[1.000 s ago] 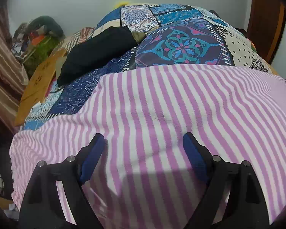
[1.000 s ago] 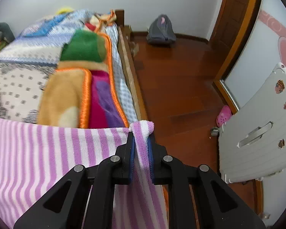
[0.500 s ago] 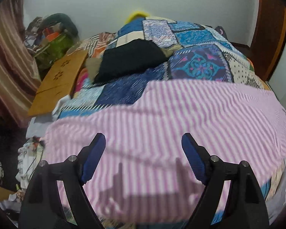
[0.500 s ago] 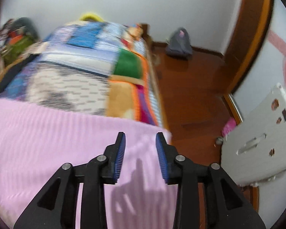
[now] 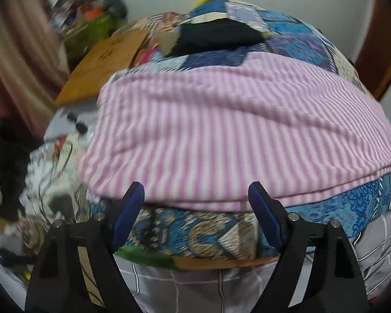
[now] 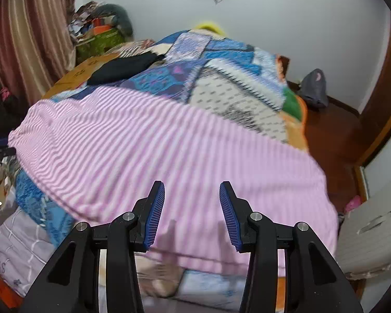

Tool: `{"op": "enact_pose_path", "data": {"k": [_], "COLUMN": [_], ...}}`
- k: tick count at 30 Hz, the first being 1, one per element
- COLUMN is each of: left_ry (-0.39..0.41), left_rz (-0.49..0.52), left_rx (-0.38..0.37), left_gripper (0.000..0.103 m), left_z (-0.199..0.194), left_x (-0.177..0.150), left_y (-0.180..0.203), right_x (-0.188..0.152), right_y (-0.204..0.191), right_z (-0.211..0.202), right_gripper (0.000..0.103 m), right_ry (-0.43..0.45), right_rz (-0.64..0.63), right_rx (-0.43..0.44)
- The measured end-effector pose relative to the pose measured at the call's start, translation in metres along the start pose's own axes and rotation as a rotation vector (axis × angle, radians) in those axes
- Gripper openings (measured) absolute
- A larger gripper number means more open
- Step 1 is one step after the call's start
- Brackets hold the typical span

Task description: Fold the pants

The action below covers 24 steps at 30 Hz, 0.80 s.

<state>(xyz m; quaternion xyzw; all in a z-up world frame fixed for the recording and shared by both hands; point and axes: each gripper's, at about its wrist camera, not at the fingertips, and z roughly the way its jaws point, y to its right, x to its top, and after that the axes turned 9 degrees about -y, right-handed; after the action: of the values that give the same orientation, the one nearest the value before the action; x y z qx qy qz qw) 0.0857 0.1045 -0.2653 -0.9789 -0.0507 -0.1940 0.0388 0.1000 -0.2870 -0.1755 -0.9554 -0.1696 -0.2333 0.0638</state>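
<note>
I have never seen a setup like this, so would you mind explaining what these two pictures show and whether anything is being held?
There is no robot here: a person carries a hand-held two-finger gripper in each hand, and a wide-angle camera on each one looks forward along its fingers. One picture comes from the left gripper, the other from the right gripper; the black arms with blue pads at the bottom are those fingers. Both look down at a bed with a patchwork quilt. Across it lie the pink-and-white striped pants, with a black garment further back. Nothing is held: the left gripper is open, and the right gripper's jaws are opening with nothing between them.
</note>
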Motion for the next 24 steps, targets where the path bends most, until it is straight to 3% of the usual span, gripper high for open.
{"op": "enact_pose_path", "data": {"k": [3, 8, 14, 19, 21, 23, 24], "left_ry": [-0.018, -0.066, -0.079, -0.064, -0.064, -0.064, -0.053], "left_rz": [-0.088, -0.171, -0.189, -0.268, -0.305, -0.311, -0.303], "left_rx": [-0.058, -0.204, -0.331, -0.365, -0.353, -0.281, -0.242], "left_gripper": [0.082, 0.063, 0.063, 0.063, 0.052, 0.023, 0.02], "left_z": [0.01, 0.031, 0.038, 0.044, 0.048, 0.051, 0.05], "left_x": [-0.004, -0.005, 0.0, 0.006, 0.008, 0.011, 0.012], "left_y": [-0.024, -0.036, -0.027, -0.031, -0.032, -0.031, -0.029], "right_x": [-0.001, -0.002, -0.008, -0.011, -0.012, -0.013, -0.014], "right_y": [-0.016, -0.03, -0.029, -0.027, -0.026, -0.023, -0.022], "right_z": [0.017, 0.033, 0.04, 0.043, 0.044, 0.045, 0.045], "right_gripper": [0.04, 0.04, 0.04, 0.042, 0.045, 0.048, 0.049], "right_ry": [-0.023, -0.065, -0.094, -0.091, -0.084, -0.08, -0.079], "right_rz": [-0.007, 0.014, 0.042, 0.064, 0.069, 0.081, 0.088], "right_rx": [-0.017, -0.039, -0.046, -0.024, -0.021, -0.014, -0.01]}}
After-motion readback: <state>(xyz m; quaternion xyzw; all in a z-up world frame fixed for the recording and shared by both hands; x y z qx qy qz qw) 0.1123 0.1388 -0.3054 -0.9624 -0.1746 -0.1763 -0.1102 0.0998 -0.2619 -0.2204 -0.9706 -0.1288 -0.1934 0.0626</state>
